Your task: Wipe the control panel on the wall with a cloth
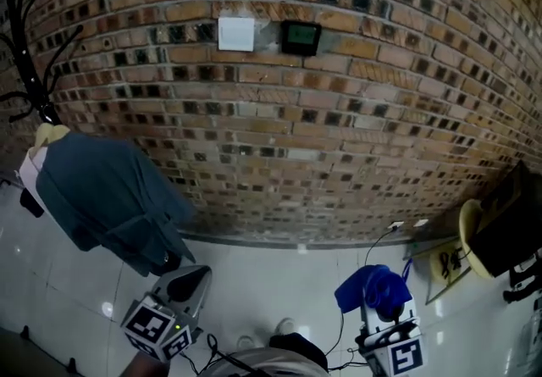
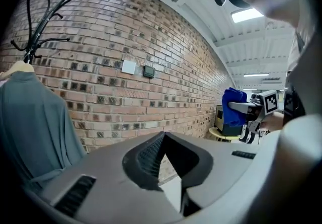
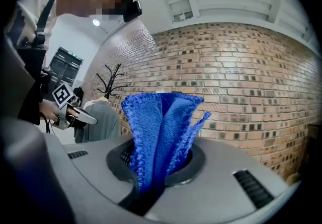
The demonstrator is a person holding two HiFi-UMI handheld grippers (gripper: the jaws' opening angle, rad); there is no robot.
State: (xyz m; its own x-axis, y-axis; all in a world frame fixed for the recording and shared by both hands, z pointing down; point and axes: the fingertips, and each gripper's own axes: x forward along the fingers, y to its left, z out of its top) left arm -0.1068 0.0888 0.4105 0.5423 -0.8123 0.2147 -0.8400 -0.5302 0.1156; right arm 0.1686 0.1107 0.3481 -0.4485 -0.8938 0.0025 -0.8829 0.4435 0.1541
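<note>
A small dark control panel [image 1: 300, 37] is set high on the brick wall, next to a white switch plate [image 1: 235, 33]; the left gripper view shows the panel [image 2: 149, 71] far ahead. My right gripper [image 1: 381, 306] is low at the right, well below the panel, shut on a blue cloth [image 1: 373, 286]. That cloth [image 3: 161, 127] stands up in folds from the jaws of the right gripper [image 3: 160, 165] and hides the panel there. Low at the left, my left gripper [image 1: 200, 274] is shut and holds nothing, its tips [image 2: 163, 135] touching.
A grey coat [image 1: 102, 197] hangs on a black coat rack [image 1: 30, 62] at the left. At the right a black box [image 1: 508, 218] sits on a round yellowish stand. Wall sockets [image 1: 395, 224] with a cable sit low on the wall above the white tiled floor [image 1: 279, 274].
</note>
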